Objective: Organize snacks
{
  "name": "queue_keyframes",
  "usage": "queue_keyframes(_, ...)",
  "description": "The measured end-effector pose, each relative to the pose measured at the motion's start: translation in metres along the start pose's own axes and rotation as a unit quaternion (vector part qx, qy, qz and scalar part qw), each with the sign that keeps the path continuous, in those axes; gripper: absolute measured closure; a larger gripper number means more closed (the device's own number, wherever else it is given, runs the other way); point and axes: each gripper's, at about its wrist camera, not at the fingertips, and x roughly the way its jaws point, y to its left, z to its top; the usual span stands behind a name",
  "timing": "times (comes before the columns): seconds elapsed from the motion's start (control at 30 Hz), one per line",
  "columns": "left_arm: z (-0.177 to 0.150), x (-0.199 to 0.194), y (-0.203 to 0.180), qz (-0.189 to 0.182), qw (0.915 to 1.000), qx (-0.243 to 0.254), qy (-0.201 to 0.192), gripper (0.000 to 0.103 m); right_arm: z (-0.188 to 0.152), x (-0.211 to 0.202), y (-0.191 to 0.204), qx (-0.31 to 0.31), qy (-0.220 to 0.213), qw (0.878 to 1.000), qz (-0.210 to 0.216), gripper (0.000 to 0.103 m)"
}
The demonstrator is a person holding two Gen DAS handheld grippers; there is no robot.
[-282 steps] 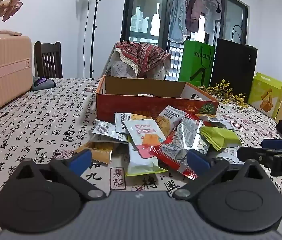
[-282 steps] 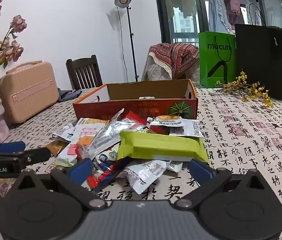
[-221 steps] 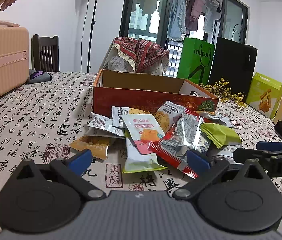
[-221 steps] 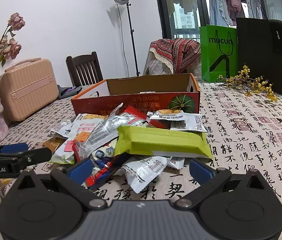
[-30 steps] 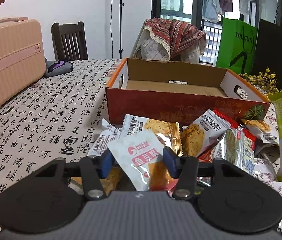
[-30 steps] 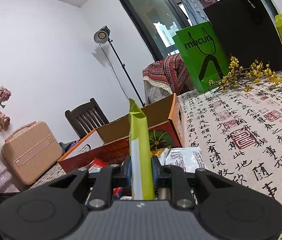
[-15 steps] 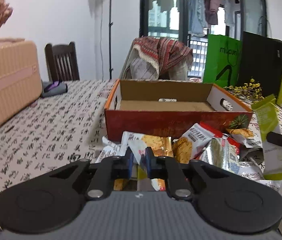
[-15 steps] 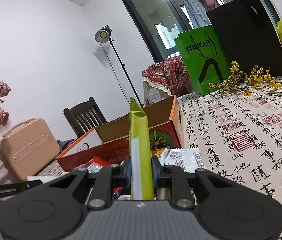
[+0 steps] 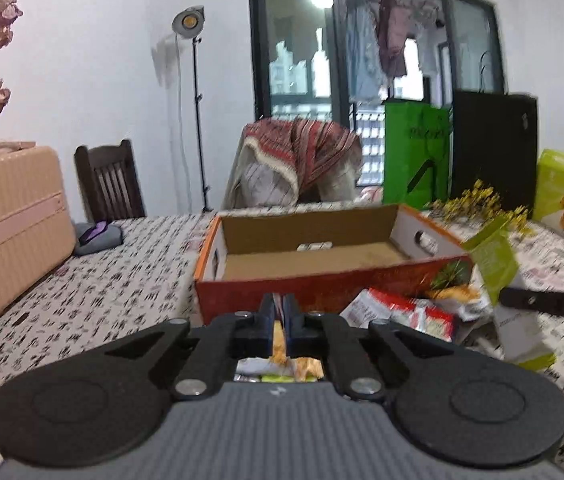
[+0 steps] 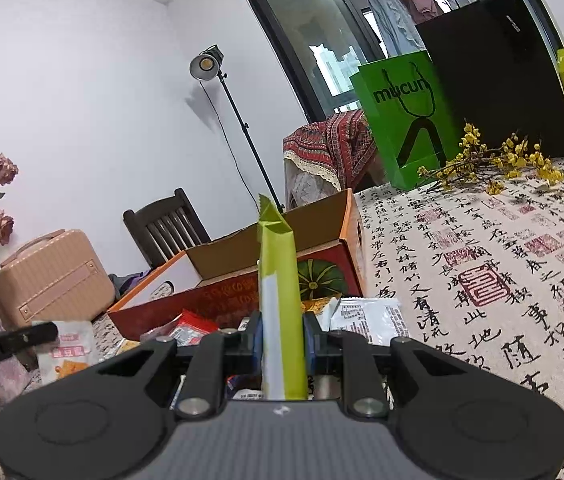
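Each tool is clamped on a snack, the left tool (image 9: 279, 322) on a white-and-orange packet (image 10: 67, 354) and the right tool (image 10: 282, 340) on a green packet (image 10: 280, 280) held upright, both near the open, nearly empty cardboard box (image 9: 322, 276) on the surface, apparently ready to drop in.

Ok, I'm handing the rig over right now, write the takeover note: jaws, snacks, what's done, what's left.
Left gripper: jaws shut on a white snack pack with an orange print, lifted off the pile.
Right gripper: jaws shut on a long green snack pack, held upright.
Cardboard box: open, beyond the pile; nothing but a small white label shows inside.
Remaining snack pile: on the tablecloth in front of the box.
Done: both packs picked up.
Left: drop both into the box, then clear the pile, probably the same way.
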Motion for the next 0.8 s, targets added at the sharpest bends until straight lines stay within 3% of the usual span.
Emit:
queue_keyframes(0.23,0.001,-0.001,0.0,-0.008,0.9999,0.003,-0.01,0.098,0.011,-0.009,0.012,-0.013,-0.016,1.0,0.009,0.084)
queue_keyframes(0.47,-0.017,0.016,0.019,-0.011,0.9983,-0.039,0.043,0.095,0.007,-0.009,0.012,-0.014,-0.005,1.0,0.005,0.084)
queue_keyframes(0.53,-0.023,0.017,0.027,-0.014,0.997,-0.052,0.057,0.079,0.007,-0.008,0.01,-0.014,0.001,1.0,-0.004,0.081)
queue_keyframes(0.6,-0.029,0.013,0.033,-0.006,0.9968,-0.054,0.058,0.044,0.006,-0.008,0.009,-0.021,0.008,0.999,-0.028,0.076)
queue_keyframes(0.63,-0.031,0.011,0.036,0.001,0.9969,-0.054,0.057,0.039,0.007,-0.008,0.008,-0.027,0.011,0.999,-0.043,0.06)
queue_keyframes(0.67,-0.033,0.009,0.039,0.007,0.9969,-0.054,0.056,0.034,0.007,-0.006,0.007,-0.036,0.018,0.997,-0.065,0.039)
queue_keyframes(0.7,-0.034,0.007,0.041,0.009,0.9968,-0.056,0.056,0.027,0.007,-0.004,0.007,-0.046,0.027,0.995,-0.085,0.03)
queue_keyframes(0.73,-0.035,0.006,0.045,0.009,0.9964,-0.061,0.058,0.023,0.007,-0.001,0.007,-0.055,0.039,0.993,-0.101,0.021)
queue_keyframes(0.8,-0.037,0.003,0.05,0.01,0.9962,-0.064,0.058,0.016,0.004,0.006,0.008,-0.07,0.064,0.989,-0.111,0.022)
